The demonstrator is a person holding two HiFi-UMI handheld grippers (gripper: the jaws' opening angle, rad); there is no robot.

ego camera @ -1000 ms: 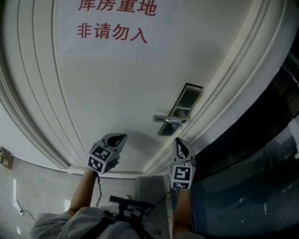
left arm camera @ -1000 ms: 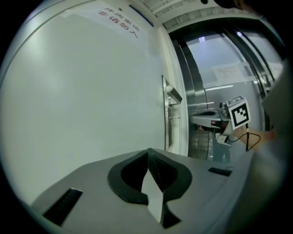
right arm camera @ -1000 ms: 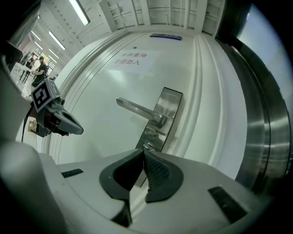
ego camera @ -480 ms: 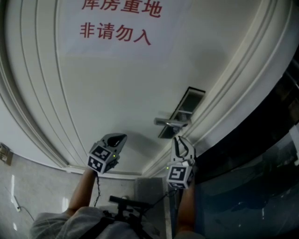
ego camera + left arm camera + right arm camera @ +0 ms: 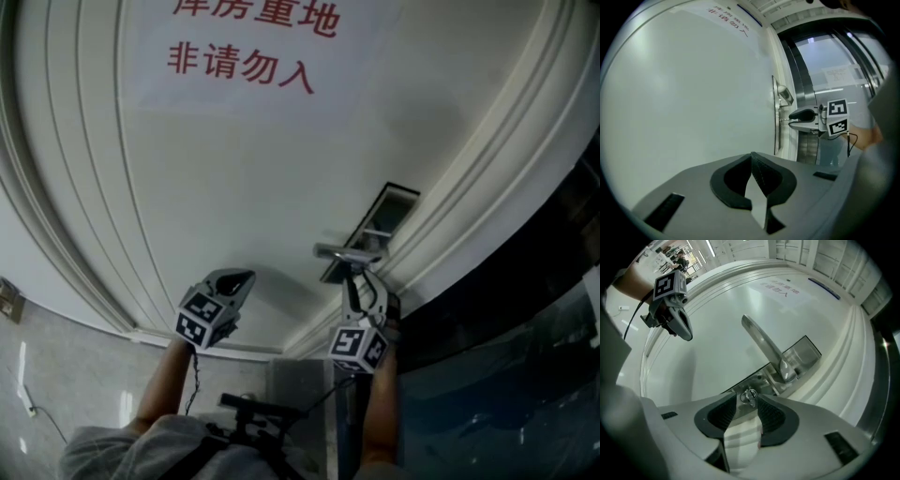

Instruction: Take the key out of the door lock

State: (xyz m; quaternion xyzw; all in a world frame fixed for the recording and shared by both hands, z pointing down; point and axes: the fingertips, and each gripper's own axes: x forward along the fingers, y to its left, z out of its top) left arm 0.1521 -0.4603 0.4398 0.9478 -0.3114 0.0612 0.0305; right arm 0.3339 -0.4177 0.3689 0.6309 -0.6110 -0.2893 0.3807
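Observation:
A small silver key (image 5: 749, 396) with a ring sticks out of the steel lock plate (image 5: 804, 351) below the lever handle (image 5: 762, 342) of the white door (image 5: 234, 178). My right gripper (image 5: 749, 401) is at the lock, its jaws have just been opening, and the key stands in the gap between their tips without being pressed. In the head view the right gripper (image 5: 362, 277) reaches just under the handle (image 5: 345, 251). My left gripper (image 5: 242, 277) hangs shut and empty to the left, away from the lock; its pads (image 5: 753, 165) meet at the tip.
A paper sign with red characters (image 5: 244, 37) is stuck on the door above. Dark glass panelling (image 5: 506, 309) borders the door frame on the right. The floor (image 5: 56, 375) shows pale tiles at lower left.
The right gripper has rolled and crept closer to the lock plate, and its jaws have spread apart. The left gripper has stayed in place.

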